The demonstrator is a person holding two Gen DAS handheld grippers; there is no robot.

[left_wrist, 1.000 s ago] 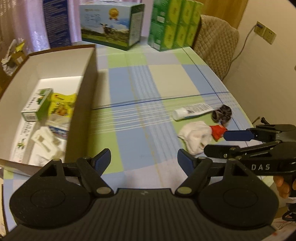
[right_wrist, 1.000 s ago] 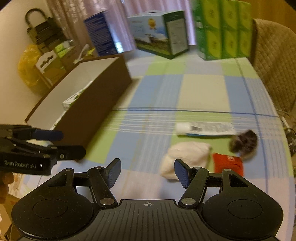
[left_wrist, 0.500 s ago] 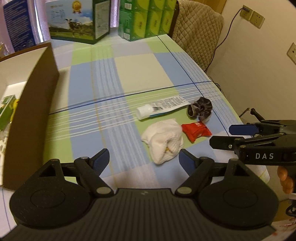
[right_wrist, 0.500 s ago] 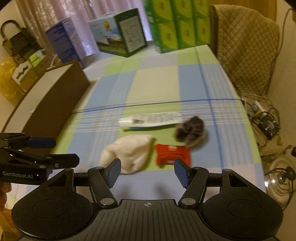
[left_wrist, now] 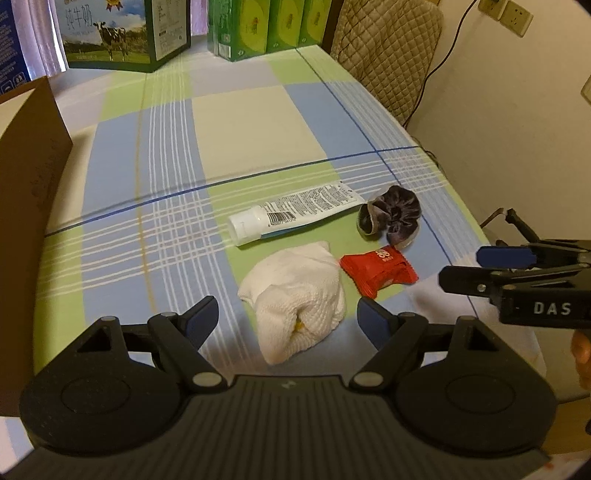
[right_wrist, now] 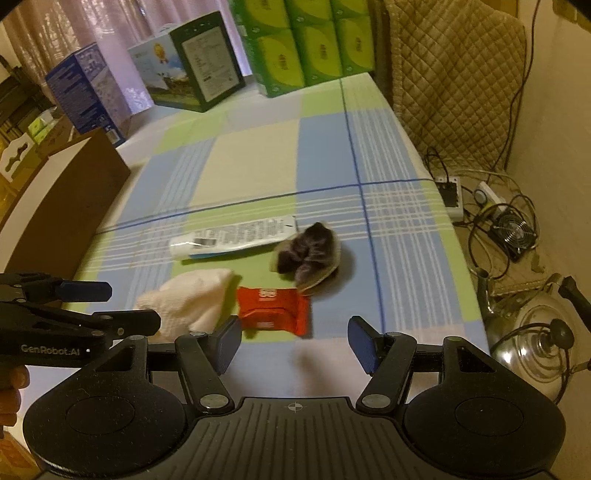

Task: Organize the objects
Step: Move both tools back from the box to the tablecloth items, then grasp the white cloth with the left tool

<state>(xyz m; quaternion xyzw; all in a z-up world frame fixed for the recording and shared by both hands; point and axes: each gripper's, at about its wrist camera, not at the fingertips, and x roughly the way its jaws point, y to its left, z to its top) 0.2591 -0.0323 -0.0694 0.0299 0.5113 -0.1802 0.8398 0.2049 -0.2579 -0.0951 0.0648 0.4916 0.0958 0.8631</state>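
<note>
Four loose items lie on the checked tablecloth: a white tube (left_wrist: 293, 213) (right_wrist: 232, 239), a dark scrunchie (left_wrist: 391, 218) (right_wrist: 308, 254), a red packet (left_wrist: 378, 271) (right_wrist: 273, 308) and a white rolled cloth (left_wrist: 295, 295) (right_wrist: 188, 301). My left gripper (left_wrist: 288, 321) is open, hovering just before the cloth, which sits between its fingers' line. My right gripper (right_wrist: 293, 341) is open, close in front of the red packet. Each gripper shows in the other's view: the right gripper (left_wrist: 517, 269) at the right edge, the left gripper (right_wrist: 74, 306) at the left. A brown cardboard box (left_wrist: 26, 155) (right_wrist: 55, 199) stands at the left.
Cartons stand at the table's far end: a milk box (left_wrist: 125, 33) (right_wrist: 192, 74), green packs (left_wrist: 266, 26) (right_wrist: 306, 44), a blue box (right_wrist: 88, 92). A quilted chair (right_wrist: 450, 74) is at the far right. Beside the table lie cables, a power strip (right_wrist: 452, 192) and a metal kettle (right_wrist: 535, 339).
Both grippers swung right, away from the box and toward the loose items. The box interior has left the left view; the cloth and packet now sit close before the fingers. Both stay open.
</note>
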